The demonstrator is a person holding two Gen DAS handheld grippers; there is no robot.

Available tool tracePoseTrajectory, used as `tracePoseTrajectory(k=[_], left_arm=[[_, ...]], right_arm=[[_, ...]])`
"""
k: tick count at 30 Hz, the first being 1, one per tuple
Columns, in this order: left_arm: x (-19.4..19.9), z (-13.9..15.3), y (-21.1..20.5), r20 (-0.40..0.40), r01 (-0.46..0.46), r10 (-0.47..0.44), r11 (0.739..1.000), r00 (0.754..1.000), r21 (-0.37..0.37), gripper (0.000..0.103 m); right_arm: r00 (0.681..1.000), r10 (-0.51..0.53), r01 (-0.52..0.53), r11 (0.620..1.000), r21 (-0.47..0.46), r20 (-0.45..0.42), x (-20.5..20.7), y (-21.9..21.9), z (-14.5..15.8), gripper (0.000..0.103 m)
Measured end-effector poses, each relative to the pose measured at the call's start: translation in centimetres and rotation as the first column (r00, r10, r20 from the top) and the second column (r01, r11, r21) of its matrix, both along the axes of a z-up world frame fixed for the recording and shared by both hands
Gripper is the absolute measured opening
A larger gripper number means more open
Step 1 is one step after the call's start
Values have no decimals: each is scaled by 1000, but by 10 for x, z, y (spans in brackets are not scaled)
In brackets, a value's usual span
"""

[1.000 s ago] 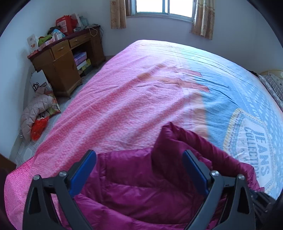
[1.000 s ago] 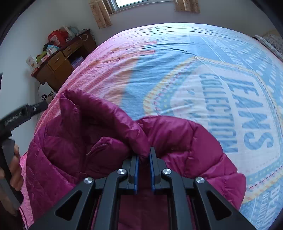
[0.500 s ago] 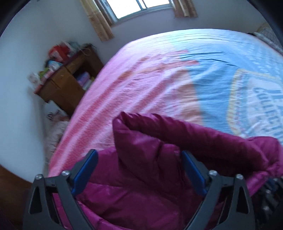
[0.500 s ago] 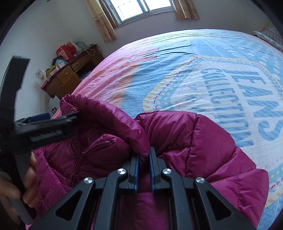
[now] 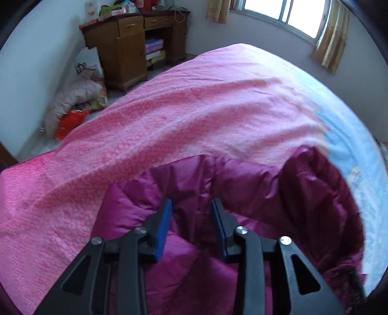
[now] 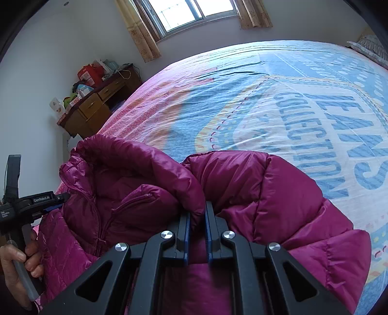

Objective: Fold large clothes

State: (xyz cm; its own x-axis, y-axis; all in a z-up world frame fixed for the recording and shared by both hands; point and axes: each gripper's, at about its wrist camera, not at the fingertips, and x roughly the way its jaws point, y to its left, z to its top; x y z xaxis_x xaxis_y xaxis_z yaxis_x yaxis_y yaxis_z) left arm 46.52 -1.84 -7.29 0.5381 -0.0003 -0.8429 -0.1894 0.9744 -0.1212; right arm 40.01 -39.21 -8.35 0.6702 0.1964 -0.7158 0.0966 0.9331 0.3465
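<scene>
Jacket: magenta quilted puffer, lying bunched at the near edge of the bed, towards the pink corner; front zip and a small pocket zip showing.
Bed: broad cover, pink textured weave along the desk-side edge, pale blue with large printed lettering across the middle; a few shallow creases, otherwise flat.
Right gripper: jaws clamped on a thick fold of the jacket, padded fabric squeezed thin between the blue pads.
Left gripper: jaws closing, a ridge of jacket fabric between the blue pads; pads seemingly not yet pressing, no firm hold judged.
Hand: wrapped round the left gripper's handle, at the left margin of the right wrist view.
Progress: early, by the look of it; jacket still rumpled and puffed, collar standing, no flat fold made.
Left to do: second grip to finish, then spreading flat, sleeves in, body folded over.
Texture: slick, shiny shell with stitched channels and springy filling; likely to slip in the pads and puff back once released.
Surroundings: wooden desk with clutter on top, clothes heaped on the floor beside it, curtained window.
</scene>
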Motion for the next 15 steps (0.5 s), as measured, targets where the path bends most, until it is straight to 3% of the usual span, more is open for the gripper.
tracePoseTrajectory(k=[2,5,7,9,10,12,14,15], left_arm=[[6,14,-13,35,67,-66,996,997,-51,62],[10,33,-41,105,147,-143,989,984,-32,96],[17,40,-68,120,204,-204,979,972,14,99],[29,34,-85,68,240,-242,970,968,35,100],[36,25,-92,15,243,-244,969,970,43,100],[39,13,-92,-38,221,-219,973,975,70,84],[33,4,-86,-60,213,-207,972,976,103,40],[30,1,-79,-61,205,-200,974,978,100,34]], right_arm=[[1000,0,0,1000,0,0,0,0,0,10],[1000,-2,2,1000,0,1,0,0,0,10],[1000,-3,3,1000,4,2,0,-1,0,10],[1000,-4,4,1000,10,4,0,-2,0,10],[1000,-5,5,1000,12,4,-1,-2,0,10],[1000,-8,8,1000,14,3,0,-3,0,10],[1000,-8,8,1000,17,4,0,-3,0,10],[1000,-8,8,1000,18,4,0,-3,0,10]])
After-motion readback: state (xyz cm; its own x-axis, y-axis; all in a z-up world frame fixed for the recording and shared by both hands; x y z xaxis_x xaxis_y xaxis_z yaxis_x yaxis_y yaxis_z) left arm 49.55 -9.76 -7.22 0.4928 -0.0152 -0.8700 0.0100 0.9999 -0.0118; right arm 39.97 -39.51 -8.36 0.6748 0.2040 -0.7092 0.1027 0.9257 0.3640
